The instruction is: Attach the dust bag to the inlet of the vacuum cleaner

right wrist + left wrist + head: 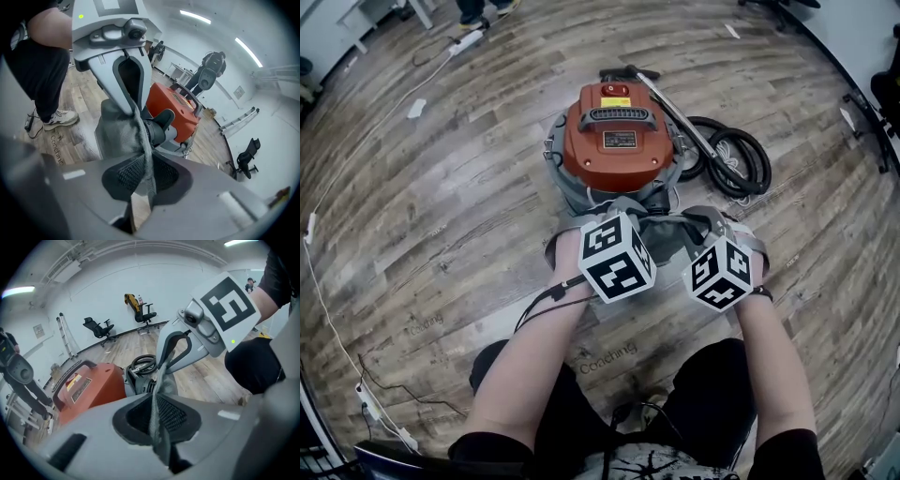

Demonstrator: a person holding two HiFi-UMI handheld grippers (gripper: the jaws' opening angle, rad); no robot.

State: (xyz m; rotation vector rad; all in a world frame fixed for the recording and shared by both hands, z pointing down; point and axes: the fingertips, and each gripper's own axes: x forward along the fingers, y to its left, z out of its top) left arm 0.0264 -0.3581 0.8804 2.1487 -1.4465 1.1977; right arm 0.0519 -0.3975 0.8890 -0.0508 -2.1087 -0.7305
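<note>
Wooden floor [441, 187] carries the orange vacuum cleaner [617, 141]; the grey dust bag [117, 131] hangs at its near side by the inlet [157, 129]. Left tongs [157, 423] and right tongs [143, 176] each pinch its cloth. It looks light and limp, best held at the mouth's edges.

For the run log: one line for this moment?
left claw: shut on dust bag | right claw: same | dust bag: at vacuum cleaner inlet, seating unclear
</note>
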